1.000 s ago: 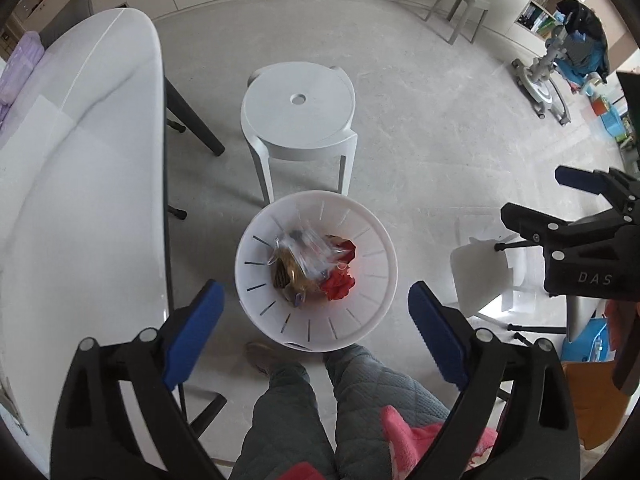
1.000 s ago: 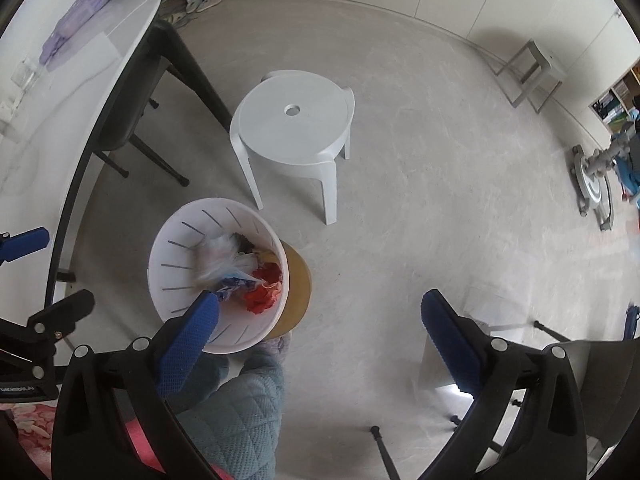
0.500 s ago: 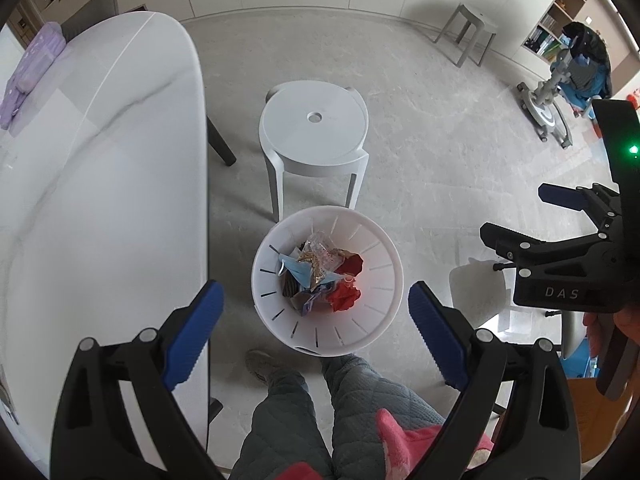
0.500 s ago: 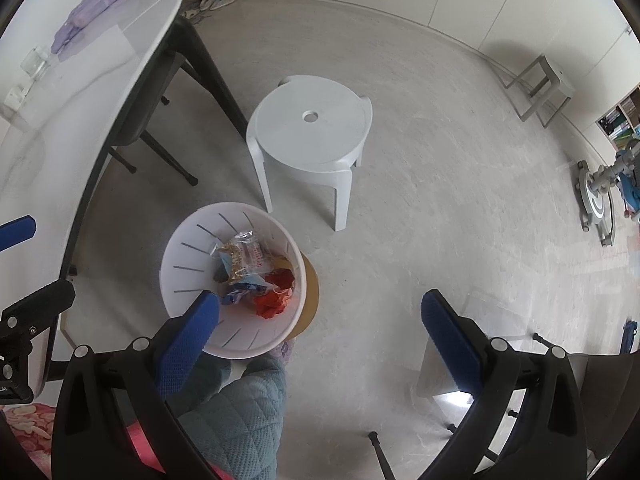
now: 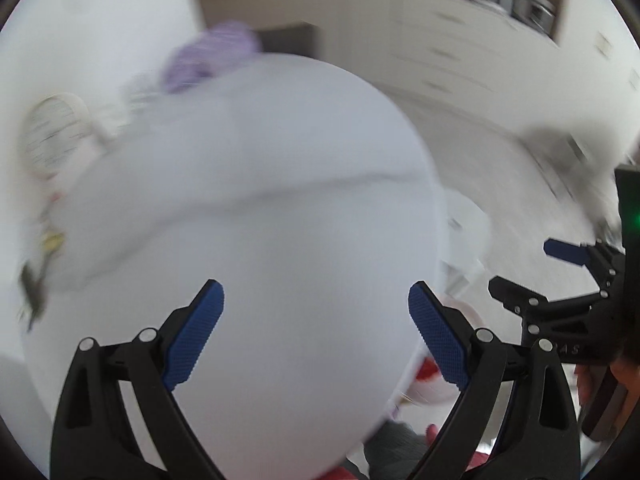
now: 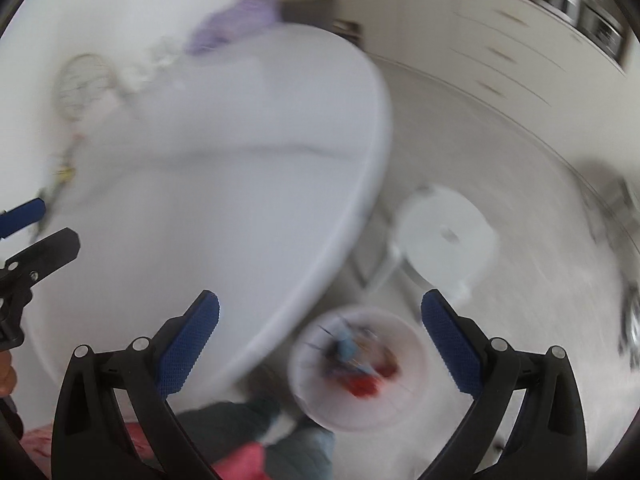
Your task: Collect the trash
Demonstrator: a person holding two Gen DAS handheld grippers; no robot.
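Both views are smeared by motion. The white trash bin (image 6: pixel 356 364) stands on the floor by the table's edge, holding red, blue and dark wrappers (image 6: pixel 360 364). My right gripper (image 6: pixel 320 344) hangs open above the table rim and the bin, with nothing between its blue pads. My left gripper (image 5: pixel 316 332) is open over the white table (image 5: pixel 248 208), also empty. A sliver of the bin (image 5: pixel 428 376) shows under the left gripper's right finger. The right gripper (image 5: pixel 560 280) appears at the right of the left wrist view.
A white stool (image 6: pixel 444 236) stands on the grey floor beyond the bin. On the table's far side lie a purple bundle (image 6: pixel 236 20), a round racket-like thing (image 6: pixel 82 84) and small dark items (image 5: pixel 32 284). A person's grey trouser legs (image 6: pixel 288 444) are below.
Both grippers have swung up and left, from looking down at the bin to looking across the white table. The bin has dropped low in the right wrist view.
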